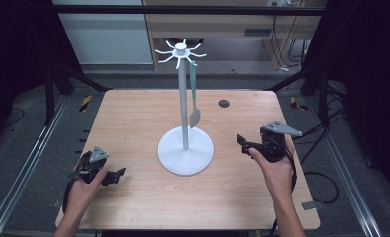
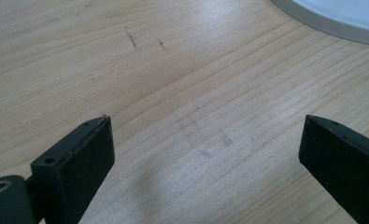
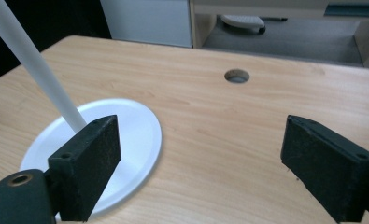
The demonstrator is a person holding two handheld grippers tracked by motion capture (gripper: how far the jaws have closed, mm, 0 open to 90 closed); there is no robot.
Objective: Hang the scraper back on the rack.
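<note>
the green spatula (image 1: 194,94) hangs from a hook on the white stand (image 1: 185,150) mid-bench, so both our claws, left (image 1: 117,175) and right (image 1: 241,143), rest wide and empty beside its base.

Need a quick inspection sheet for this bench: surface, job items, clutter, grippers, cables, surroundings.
Surface: wooden table, faint scuffs, round grommet hole at the far side.
Job's things: white stand upright mid-table; green spatula hanging from one of its top hooks.
Clutter: nothing seen.
Grippers: left gripper open, empty, low over bare wood; right gripper open, empty, right of the stand's base.
Cables: black cable trails off the table's right edge to the floor.
Surroundings: dark frame rails, grey floor, cabinets behind.
</note>
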